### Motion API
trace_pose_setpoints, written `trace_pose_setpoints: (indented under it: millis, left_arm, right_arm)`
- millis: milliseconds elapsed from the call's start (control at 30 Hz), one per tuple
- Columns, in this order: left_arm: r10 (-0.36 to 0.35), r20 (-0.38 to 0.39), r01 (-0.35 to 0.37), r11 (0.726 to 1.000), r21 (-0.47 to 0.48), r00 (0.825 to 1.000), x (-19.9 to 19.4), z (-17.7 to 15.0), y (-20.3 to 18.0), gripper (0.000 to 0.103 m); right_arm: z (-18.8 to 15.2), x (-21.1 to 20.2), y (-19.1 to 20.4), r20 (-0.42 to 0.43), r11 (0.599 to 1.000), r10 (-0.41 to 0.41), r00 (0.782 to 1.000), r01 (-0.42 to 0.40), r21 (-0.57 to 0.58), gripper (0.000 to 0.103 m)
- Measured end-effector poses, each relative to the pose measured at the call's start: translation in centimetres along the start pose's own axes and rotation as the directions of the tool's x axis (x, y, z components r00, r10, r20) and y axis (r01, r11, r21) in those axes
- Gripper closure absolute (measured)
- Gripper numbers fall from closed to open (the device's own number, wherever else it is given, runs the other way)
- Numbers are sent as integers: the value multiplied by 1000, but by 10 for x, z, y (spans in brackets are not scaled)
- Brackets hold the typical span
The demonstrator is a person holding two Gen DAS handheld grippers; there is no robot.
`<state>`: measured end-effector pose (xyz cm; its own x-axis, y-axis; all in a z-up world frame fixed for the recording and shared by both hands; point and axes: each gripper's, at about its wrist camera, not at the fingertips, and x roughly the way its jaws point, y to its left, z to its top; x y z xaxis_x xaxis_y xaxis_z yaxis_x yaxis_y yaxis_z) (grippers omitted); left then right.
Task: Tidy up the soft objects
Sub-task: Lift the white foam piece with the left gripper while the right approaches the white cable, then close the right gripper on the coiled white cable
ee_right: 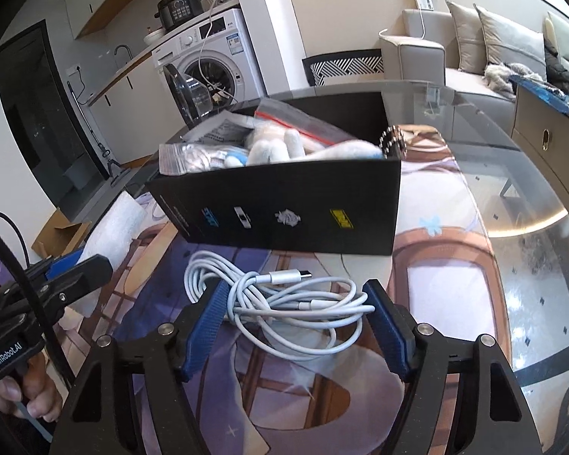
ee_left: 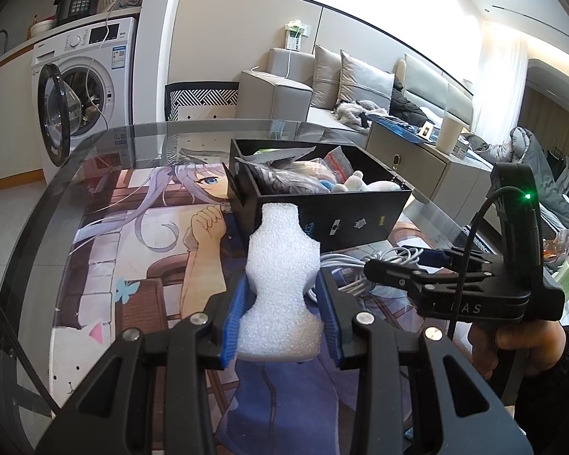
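Left gripper (ee_left: 280, 322) clamps foam block (ee_left: 280, 284); right gripper (ee_right: 296, 326) spread wide.
White cable (ee_right: 284, 295) lies between right gripper's pads; black box (ee_right: 284, 208) beyond.

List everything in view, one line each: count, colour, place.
foam piece: 1, white, clamped in left gripper, above the mat
box: 1, black, on the mat, holding bags and plush
plush toy: 1, white, inside box
zip bags: at least 2, clear, in box
cable: 1, white, coiled before box, between right gripper's fingers
mat: 1, anime print, on table
table: 1, glass
washing machine: 1, white, door open
sofa: 1, grey
left gripper: black, blue pads
right gripper: open
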<state>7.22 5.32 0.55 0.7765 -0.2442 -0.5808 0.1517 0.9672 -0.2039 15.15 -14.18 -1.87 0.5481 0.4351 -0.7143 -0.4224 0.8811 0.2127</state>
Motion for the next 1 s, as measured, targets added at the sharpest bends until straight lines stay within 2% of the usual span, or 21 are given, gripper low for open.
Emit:
trace_pose_setpoints:
  millis: [333,567,933,967,1000]
  left_arm:
    - [3,-5,-3,1000,3,1000,0,1,-3,68]
    - [3,-2,-3,1000,2,1000,0,1,-3,68]
    - [5,30,-5,1000,4,1000,-7,5,-3,68]
    - [4,33,-4,1000,6,999,-8,5,-4,68]
    - [4,36,-4,1000,8,999,-9,6,-4,68]
  right_arm:
    - [1,7,4,-17,999,-42,999,42,-25,24]
    - [-2,2,4,-7,999,-26,1000,26,-24,29]
    - [-10,-26,0,80,999,-30,996,33,-37,31]
    - [-9,-29,-2,89,999,-34,995,38,-38,37]
    - [-8,-33,-4,100,999,-26,995,29,-31,47]
